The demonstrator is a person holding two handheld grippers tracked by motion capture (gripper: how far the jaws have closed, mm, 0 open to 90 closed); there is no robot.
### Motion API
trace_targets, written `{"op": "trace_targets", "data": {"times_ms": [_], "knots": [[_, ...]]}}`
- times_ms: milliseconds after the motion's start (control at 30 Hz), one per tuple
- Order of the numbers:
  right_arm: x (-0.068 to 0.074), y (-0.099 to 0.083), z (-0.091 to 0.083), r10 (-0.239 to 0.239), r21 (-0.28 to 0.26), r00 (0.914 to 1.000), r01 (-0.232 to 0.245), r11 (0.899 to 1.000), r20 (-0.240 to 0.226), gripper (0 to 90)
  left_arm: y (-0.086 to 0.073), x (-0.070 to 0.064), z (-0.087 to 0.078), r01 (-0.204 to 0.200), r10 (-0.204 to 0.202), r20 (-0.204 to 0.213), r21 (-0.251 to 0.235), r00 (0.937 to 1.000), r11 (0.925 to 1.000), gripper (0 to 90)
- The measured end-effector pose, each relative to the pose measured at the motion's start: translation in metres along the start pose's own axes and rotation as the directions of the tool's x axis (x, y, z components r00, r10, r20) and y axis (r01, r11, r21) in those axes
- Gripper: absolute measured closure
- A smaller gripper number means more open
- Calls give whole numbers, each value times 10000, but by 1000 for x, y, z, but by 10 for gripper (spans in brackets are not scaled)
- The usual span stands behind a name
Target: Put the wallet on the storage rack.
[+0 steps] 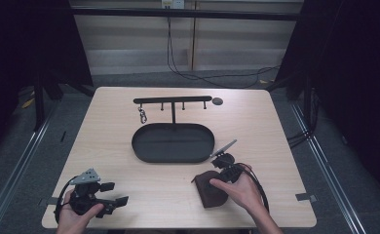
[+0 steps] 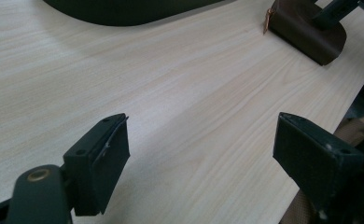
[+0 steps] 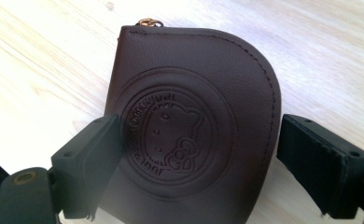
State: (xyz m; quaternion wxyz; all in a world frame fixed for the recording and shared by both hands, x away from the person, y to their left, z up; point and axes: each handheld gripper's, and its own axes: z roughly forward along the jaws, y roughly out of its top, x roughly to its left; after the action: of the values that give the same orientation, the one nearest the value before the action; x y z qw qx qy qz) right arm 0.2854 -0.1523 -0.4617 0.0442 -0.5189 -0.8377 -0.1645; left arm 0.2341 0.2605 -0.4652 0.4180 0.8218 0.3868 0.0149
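Observation:
A brown leather pouch [image 3: 189,116] with an embossed round emblem and a small brass ring at its top lies flat on the table near the front right [image 1: 206,196]. My right gripper [image 3: 199,158] hovers over it, open, one jaw on each side; the left jaw overlaps the pouch's edge and the right jaw stands just off it. A hand holds this gripper [image 1: 213,184] in the high view. My left gripper [image 1: 116,193] rests at the front left, open over bare wood [image 2: 201,158]. The pouch [image 2: 311,35] also lies far off in the left gripper view.
A black oval tray [image 1: 139,146] sits mid-table, with a T-shaped hook rack [image 1: 172,100] rising behind it and a metal clasp [image 1: 142,116] hanging from its left hook. A small dark disc [image 1: 218,101] lies near the rack's right end. The table's front edge is close to both hands.

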Motion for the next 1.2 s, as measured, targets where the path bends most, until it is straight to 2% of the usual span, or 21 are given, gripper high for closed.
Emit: {"op": "trace_targets", "data": {"times_ms": [100,167,233,300,400,533,667,967,1033,1100,1200], "knots": [[0,1,3,-4,73,10000,4,10000,-14,115,0,0,-1,77,-77,0,-78,10000,9999,186],[-2,2,6,49,130,9997,-46,9999,-244,124,0,0,-1,83,-84,-25,-111,10000,9999,187],[-3,3,6,239,189,9976,-227,9996,-649,185,0,0,-1,28,-27,11,-115,10000,9999,186],[-5,3,6,240,126,9968,-231,9997,-764,224,0,0,-1,5,-5,13,-86,10000,10000,188],[-3,2,3,348,98,9974,-342,9994,-627,280,0,0,-1,11,-11,3,-86,10000,10000,188],[-7,2,-5,548,-146,9967,-558,9983,-600,461,0,0,-2,0,0,17,-91,10000,10000,188],[-9,3,-11,629,-277,9963,-646,9975,-583,560,1,1,-2,-28,27,-55,-146,10000,9999,188],[-10,4,-19,803,-204,9946,-818,9964,-650,659,0,1,-3,-71,72,62,-189,10000,9998,172],[-9,3,-23,738,-372,9958,-759,9964,-548,705,1,0,-4,-204,207,97,-243,9997,9995,173],[-9,4,-30,762,-584,9943,-806,9950,-741,756,1,0,-6,-380,378,-87,-284,9992,9989,175],[-7,7,-37,580,-511,9978,-596,9969,-314,765,1,1,-6,-342,340,-81,-234,9994,9991,174]]}}
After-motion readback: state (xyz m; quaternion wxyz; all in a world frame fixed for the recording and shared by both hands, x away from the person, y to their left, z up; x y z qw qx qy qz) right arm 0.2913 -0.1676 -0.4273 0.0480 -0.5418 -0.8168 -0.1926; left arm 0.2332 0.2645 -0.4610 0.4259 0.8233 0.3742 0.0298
